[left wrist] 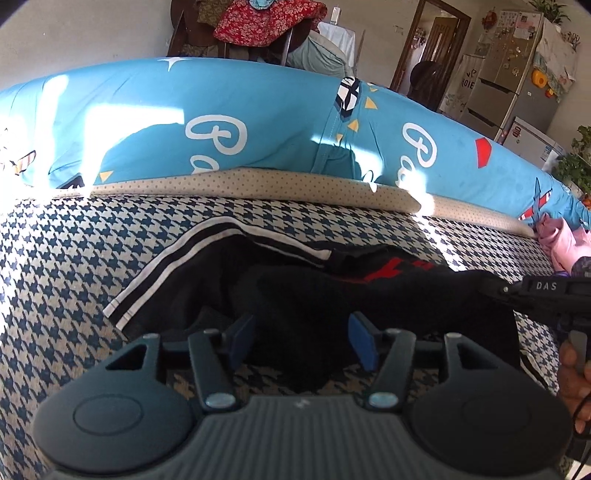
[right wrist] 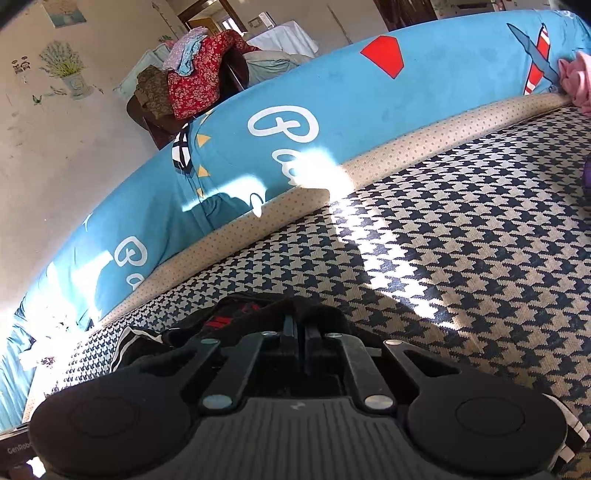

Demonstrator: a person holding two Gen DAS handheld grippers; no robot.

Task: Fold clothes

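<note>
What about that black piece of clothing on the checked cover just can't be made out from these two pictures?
- Left wrist view: the black garment hides its near edge behind the left gripper, whose jaws stand open.
- Left wrist view: its red print is folded under, unreadable.
- Right wrist view: the right gripper, shut on the cloth, covers most of it; the frame's bottom cuts the rest.
- Both views: whether it is a top or trousers.

We see a houndstooth-covered sofa seat [left wrist: 74, 258] backed by a long blue printed cushion [left wrist: 258, 122], sunlight patching both, with a clothes-heaped chair [left wrist: 258, 26] against the pale wall [right wrist: 55, 147], a wooden doorway [left wrist: 436, 44] and a magnet-covered fridge [left wrist: 517, 74] beyond.
</note>
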